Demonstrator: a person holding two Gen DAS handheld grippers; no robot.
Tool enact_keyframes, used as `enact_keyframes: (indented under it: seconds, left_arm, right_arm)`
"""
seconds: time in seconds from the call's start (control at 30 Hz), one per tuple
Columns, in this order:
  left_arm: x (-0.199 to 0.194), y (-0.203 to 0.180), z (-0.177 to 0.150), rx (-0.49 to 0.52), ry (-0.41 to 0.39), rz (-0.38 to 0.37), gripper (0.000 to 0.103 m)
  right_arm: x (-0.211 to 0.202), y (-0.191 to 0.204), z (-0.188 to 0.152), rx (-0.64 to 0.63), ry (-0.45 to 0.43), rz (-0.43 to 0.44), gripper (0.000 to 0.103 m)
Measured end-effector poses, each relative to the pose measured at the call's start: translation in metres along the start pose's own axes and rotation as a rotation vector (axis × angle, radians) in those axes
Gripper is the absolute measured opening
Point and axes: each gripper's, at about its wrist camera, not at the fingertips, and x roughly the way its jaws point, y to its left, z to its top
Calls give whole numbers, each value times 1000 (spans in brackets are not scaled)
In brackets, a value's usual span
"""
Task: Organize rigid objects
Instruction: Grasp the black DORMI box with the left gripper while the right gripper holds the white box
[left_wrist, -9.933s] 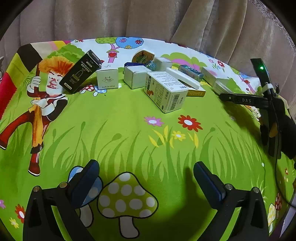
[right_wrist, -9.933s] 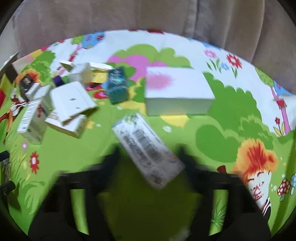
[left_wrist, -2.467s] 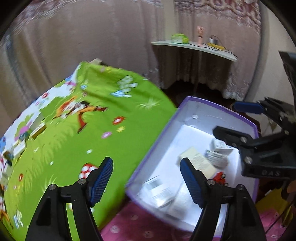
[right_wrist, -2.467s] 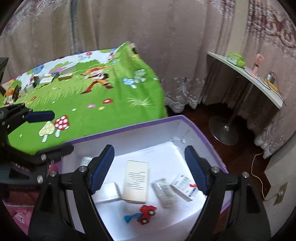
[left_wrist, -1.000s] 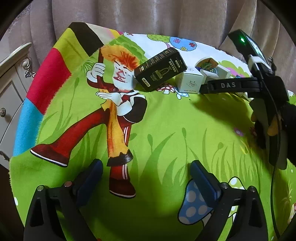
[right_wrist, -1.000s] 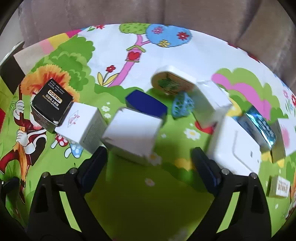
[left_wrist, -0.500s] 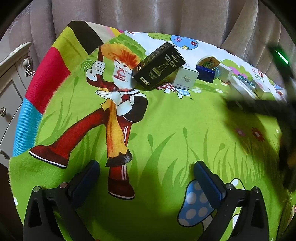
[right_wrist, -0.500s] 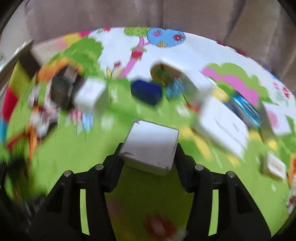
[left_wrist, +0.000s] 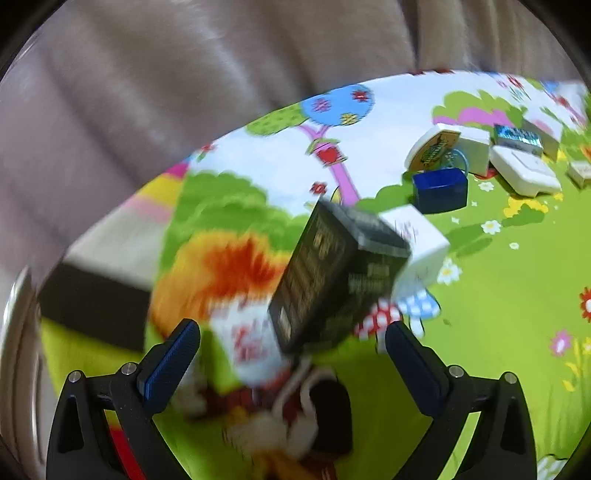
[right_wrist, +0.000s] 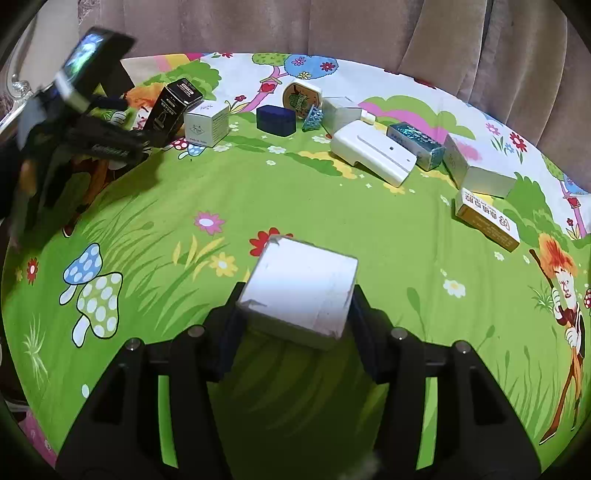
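1. While the right gripper (right_wrist: 297, 314) has just been closing, its jaws now clamp a white box (right_wrist: 299, 291) by two opposite sides, and the box sits clear of the green cartoon-print cloth (right_wrist: 332, 206).
2. The left gripper (left_wrist: 291, 350) stands with its jaws wide apart and nothing pressed between them. One blue finger pad (left_wrist: 170, 365) shows at lower left.
3. A black carton (left_wrist: 332, 280) lies just ahead of the left gripper, tilted and blurred. Whether either pad touches it cannot be told.
4. A small white cube box (left_wrist: 421, 243) sits directly behind the black carton, touching or nearly touching it.
5. Further back lie a dark blue box (left_wrist: 439, 190), a round-topped box with a green label (left_wrist: 432, 149) and a pale blue lattice piece (right_wrist: 313, 117) between that box and a white carton.
6. To the right, a row holds a flat white plastic device (right_wrist: 373, 153), a shiny teal box (right_wrist: 415, 146), a grey-white carton (right_wrist: 476, 171) and a yellow-and-white carton (right_wrist: 487, 218), the last lying nearest the cloth's right edge.
7. Beige curtain (right_wrist: 332, 26) hangs behind the cloth.
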Motion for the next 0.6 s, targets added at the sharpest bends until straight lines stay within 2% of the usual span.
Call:
enact_keyframes:
  seconds: [0.07,0.1,0.17,0.2,0.23,0.3,0.33,0.4,0.5,0.53,0.6]
  left_arm:
    - [11,-4,2,48,9,20,101]
    - [17,-6,0,45,22,4,86]
    - [14,-3,-9,-11,20,-97,46]
    - [7,-1,-12,-64,11,-139,41]
    - [-7,3,-17,-145,-18,-233,41]
    - [-37,9,-31,-263,-62,-366,41]
    - [-49,10,-38,-309,-59,-429,41]
    - [-74,9,-54,-385,-29,-589,41]
    - [-98,1,-69,-419,60,-795,42]
    - [-101,-4,-75,-415,110,-845,42]
    - [-99,-10,-76,-381,166,-825,43]
  right_arm:
    - [0,-1,0,5,0,6,58]
    - [0,-1,-1,5,-1,6,58]
    - [1,0,0,6,0,6,58]
    - [1,0,0,6,-1,6,58]
    - [1,0,0,7,-1,7,58]
    - [2,0,1,10,-1,10,58]
    - [2,0,1,10,-1,10,58]
    - [2,0,1,10,-1,10,58]
    - [2,0,1,9,-1,8,58]
    - [2,0,1,9,-1,8,58]
    - [2,0,1,6,-1,5,58]
